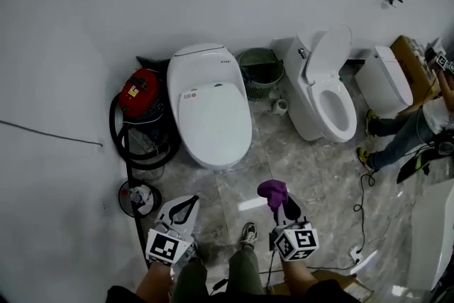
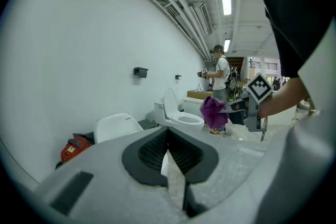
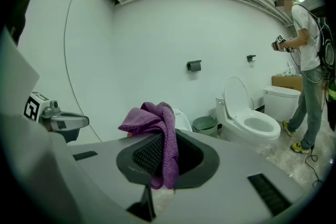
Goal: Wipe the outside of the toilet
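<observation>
The right gripper (image 1: 284, 206) clamps a purple cloth (image 1: 272, 189), ready for wiping; the left gripper (image 1: 189, 202) is closed, empty. The lidded toilet (image 1: 209, 110) stands ahead, well apart

Grey-white left gripper (image 1: 186, 208) and right gripper (image 1: 285, 208), black ribbed pads (image 2: 152, 152), black-and-white marker cubes (image 1: 167, 247). Olive trousers (image 1: 245, 272), grey sneakers (image 1: 248, 232), black top (image 2: 294, 8).

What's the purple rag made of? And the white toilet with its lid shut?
Fuzzy purple cloth: soft fabric, probably microfibre; it droops in nubby folds. White closed-lid toilet: smooth and shiny, likely glazed ceramic, though the lid could be plastic.
</observation>
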`<state>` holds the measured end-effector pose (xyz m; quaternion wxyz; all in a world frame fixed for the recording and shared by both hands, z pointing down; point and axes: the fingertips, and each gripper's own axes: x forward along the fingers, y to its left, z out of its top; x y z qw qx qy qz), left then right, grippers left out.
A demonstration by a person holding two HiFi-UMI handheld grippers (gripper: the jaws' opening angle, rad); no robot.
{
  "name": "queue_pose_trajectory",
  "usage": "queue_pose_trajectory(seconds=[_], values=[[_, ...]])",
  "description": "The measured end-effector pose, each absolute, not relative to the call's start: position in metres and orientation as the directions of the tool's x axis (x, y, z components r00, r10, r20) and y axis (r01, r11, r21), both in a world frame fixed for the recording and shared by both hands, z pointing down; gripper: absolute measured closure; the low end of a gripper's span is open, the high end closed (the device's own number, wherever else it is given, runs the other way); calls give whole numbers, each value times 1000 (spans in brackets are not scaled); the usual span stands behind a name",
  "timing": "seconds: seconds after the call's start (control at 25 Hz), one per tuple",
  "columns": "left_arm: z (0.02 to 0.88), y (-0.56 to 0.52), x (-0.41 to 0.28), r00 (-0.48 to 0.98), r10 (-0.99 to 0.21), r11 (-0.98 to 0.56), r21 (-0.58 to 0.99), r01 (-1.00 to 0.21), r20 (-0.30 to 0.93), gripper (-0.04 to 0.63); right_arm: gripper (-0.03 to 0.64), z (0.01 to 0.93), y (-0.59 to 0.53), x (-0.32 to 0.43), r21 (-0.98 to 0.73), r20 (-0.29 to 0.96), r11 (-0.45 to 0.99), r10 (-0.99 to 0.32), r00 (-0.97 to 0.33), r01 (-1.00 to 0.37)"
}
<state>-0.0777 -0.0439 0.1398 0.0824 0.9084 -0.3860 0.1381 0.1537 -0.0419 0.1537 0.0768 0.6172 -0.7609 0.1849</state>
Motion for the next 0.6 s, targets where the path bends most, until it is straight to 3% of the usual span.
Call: queue_pose_trajectory(seconds=[0.6], values=[[38,16,-142,689,-677,-719,-31,-695,258,594,572,45,17,95,-132,274,228,-927,-256,-965]])
